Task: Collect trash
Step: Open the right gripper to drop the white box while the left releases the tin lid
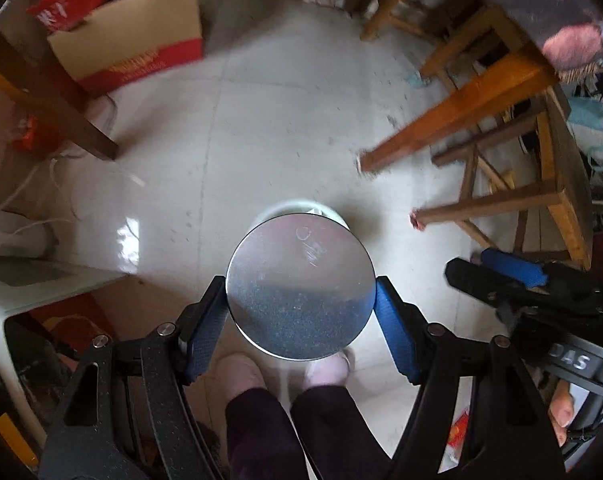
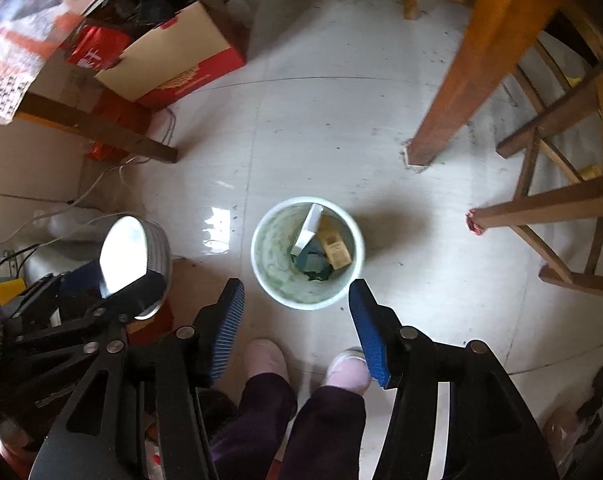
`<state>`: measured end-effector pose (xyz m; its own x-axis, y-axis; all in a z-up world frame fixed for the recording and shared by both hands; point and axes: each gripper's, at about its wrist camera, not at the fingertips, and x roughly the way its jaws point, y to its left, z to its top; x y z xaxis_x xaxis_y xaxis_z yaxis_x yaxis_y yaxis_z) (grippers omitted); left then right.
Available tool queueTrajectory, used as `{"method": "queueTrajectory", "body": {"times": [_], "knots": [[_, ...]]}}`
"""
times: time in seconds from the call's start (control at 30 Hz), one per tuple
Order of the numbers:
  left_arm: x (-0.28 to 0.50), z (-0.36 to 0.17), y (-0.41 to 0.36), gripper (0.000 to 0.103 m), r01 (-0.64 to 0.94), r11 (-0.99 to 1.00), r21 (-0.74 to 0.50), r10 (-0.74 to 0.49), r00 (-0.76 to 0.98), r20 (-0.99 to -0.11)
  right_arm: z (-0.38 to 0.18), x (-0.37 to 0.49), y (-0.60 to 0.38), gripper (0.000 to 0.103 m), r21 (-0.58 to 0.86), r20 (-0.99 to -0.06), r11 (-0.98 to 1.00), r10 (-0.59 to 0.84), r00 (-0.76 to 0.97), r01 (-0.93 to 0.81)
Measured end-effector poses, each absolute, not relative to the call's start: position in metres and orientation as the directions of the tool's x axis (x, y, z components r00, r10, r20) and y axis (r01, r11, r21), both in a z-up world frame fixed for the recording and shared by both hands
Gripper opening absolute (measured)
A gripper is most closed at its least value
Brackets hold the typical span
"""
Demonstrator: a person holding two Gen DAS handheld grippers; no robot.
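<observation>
Left gripper (image 1: 300, 304) fingers clamped together on something, right gripper (image 2: 297, 312) fingers apart.

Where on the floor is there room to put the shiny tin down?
Bare tiles lie between the bin, the cardboard box and the table leg. Crowded: cables at left, the stool at right. The left claw holds the tin.

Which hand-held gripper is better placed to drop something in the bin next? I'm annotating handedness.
Left. The left hand-held gripper is shut on a round metal tin above the waste bin. The right hand-held gripper is open and holds nothing.
</observation>
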<state>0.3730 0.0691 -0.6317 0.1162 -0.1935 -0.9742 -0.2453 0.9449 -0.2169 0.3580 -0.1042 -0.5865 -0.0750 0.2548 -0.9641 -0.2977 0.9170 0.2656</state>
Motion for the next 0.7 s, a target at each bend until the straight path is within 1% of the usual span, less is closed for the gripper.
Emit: {"method": "queueTrajectory", "body": {"times": [0.17,0.33,0.47,0.53,0.7], "knots": [[0.377,-0.634,0.054,0.071,-0.221,0.958,-0.181,-0.173,0.055,-0.983,-0.579,0.363,-0.114,0.051,0.238,-0.971,0.924,0.233,-0.052,-0.298],[0.376,-0.613,0.049,0.071,-0.196,0.959,-0.203,-0.196,0.053,-0.979,-0.559,0.365,-0.115,0.051,0.246,-0.968,0.921,0.249,-0.031,-0.300],[0.375,-0.581,0.050,0.076,-0.179,0.963,-0.200,-0.189,0.075,-0.979,-0.534,0.367,-0.114,0.051,0.255,-0.964,0.918,0.265,-0.010,-0.303],[0.376,-0.566,0.050,0.081,-0.178,0.962,-0.205,-0.192,0.088,-0.977,-0.516,0.366,-0.113,0.051,0.259,-0.962,0.917,0.273,0.003,-0.303],[0.371,-0.508,0.054,0.081,-0.169,0.969,-0.178,-0.155,0.142,-0.978,-0.472,0.364,-0.114,0.051,0.256,-0.959,0.918,0.281,0.042,-0.305]]}}
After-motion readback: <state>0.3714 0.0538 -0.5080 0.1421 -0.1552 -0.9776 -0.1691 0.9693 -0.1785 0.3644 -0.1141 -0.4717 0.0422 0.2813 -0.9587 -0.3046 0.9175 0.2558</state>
